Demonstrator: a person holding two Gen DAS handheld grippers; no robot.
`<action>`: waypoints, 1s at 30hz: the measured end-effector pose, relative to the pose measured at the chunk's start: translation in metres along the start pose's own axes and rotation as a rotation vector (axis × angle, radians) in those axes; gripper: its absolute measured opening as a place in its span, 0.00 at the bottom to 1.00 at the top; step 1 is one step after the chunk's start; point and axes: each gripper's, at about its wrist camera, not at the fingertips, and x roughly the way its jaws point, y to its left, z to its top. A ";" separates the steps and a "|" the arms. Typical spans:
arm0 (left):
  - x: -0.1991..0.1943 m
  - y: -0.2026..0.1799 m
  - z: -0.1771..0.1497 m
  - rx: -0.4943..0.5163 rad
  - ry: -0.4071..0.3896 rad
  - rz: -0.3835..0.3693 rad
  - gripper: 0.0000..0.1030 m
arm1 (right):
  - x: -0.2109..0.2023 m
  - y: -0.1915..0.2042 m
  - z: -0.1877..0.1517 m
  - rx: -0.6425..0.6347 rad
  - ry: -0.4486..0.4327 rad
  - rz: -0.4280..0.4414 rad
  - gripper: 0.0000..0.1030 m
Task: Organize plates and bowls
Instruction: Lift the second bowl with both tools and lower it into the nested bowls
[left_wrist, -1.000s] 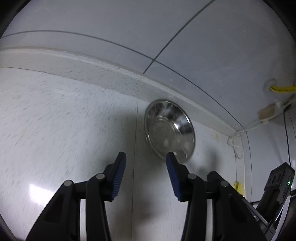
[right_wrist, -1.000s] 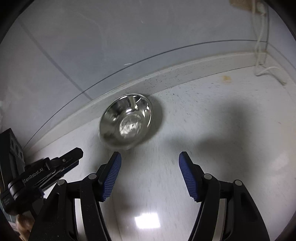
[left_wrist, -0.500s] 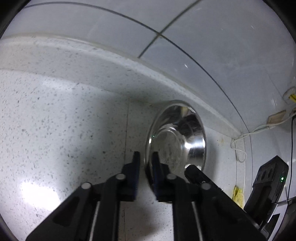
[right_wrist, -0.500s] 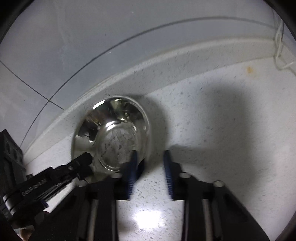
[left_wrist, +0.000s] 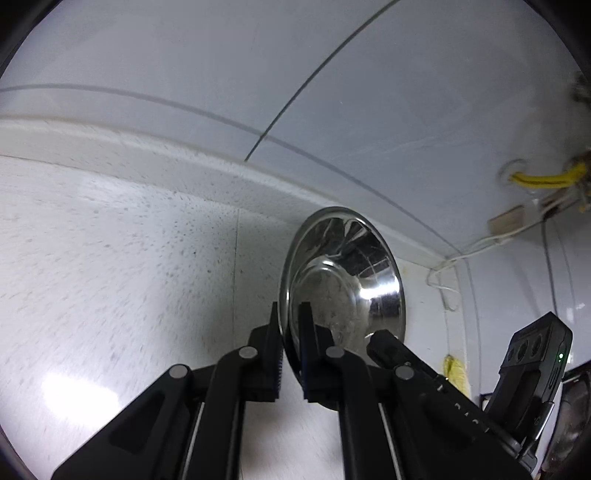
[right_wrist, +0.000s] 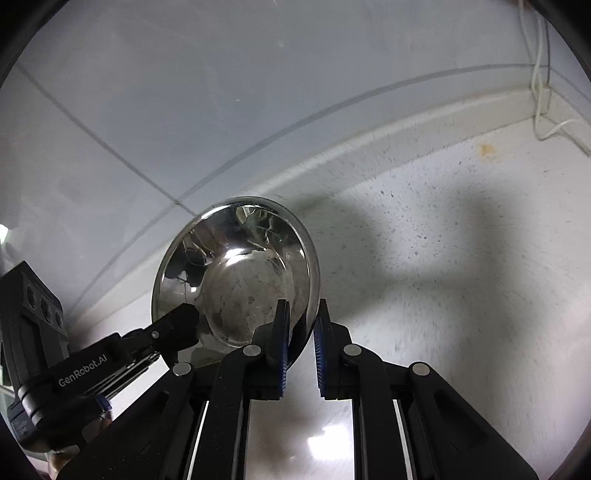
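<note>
You look down on a pale speckled countertop (right_wrist: 461, 258) that meets a low raised ledge (left_wrist: 110, 144) and a wall of large grey-white tiles (left_wrist: 184, 55) with thin dark seams. White cables (right_wrist: 539, 92) drop down the corner to the counter. A yellow cable (left_wrist: 543, 179) loops on the wall above what may be a small beige socket (left_wrist: 506, 219).
</note>
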 end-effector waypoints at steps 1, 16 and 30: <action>-0.011 -0.003 -0.003 0.005 -0.008 -0.002 0.06 | -0.010 0.004 -0.004 -0.002 -0.009 0.006 0.11; -0.221 -0.068 -0.079 0.069 -0.144 -0.083 0.07 | -0.185 0.074 -0.071 -0.074 -0.194 0.143 0.11; -0.252 -0.102 -0.232 0.132 -0.070 -0.205 0.07 | -0.300 0.021 -0.188 -0.127 -0.264 0.109 0.11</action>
